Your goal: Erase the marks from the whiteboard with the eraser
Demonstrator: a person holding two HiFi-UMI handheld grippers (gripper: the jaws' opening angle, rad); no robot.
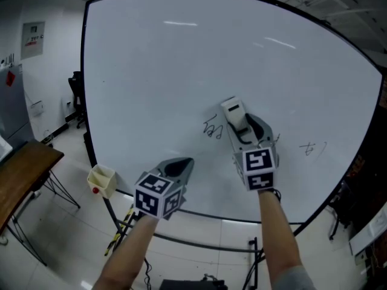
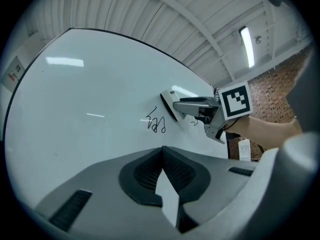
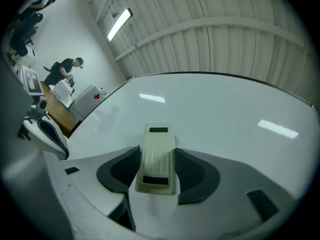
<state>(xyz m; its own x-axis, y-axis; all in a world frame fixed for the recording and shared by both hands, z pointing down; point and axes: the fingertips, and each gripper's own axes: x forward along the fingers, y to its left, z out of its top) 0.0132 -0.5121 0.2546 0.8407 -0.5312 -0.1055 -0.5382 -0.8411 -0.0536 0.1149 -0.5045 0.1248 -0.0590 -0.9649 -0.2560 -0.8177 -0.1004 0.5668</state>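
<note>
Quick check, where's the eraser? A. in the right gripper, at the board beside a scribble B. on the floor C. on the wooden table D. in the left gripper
A: the right gripper is shut on the eraser, just right of the scribble on the whiteboard; the left gripper holds nothing.

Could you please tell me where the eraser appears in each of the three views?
Head view: right of centre, eraser in the right gripper, beside the scribble.
Left gripper view: right of centre, next to that scribble.
Right gripper view: lower centre, between the jaws.
Shared landmark: the whiteboard.
</note>
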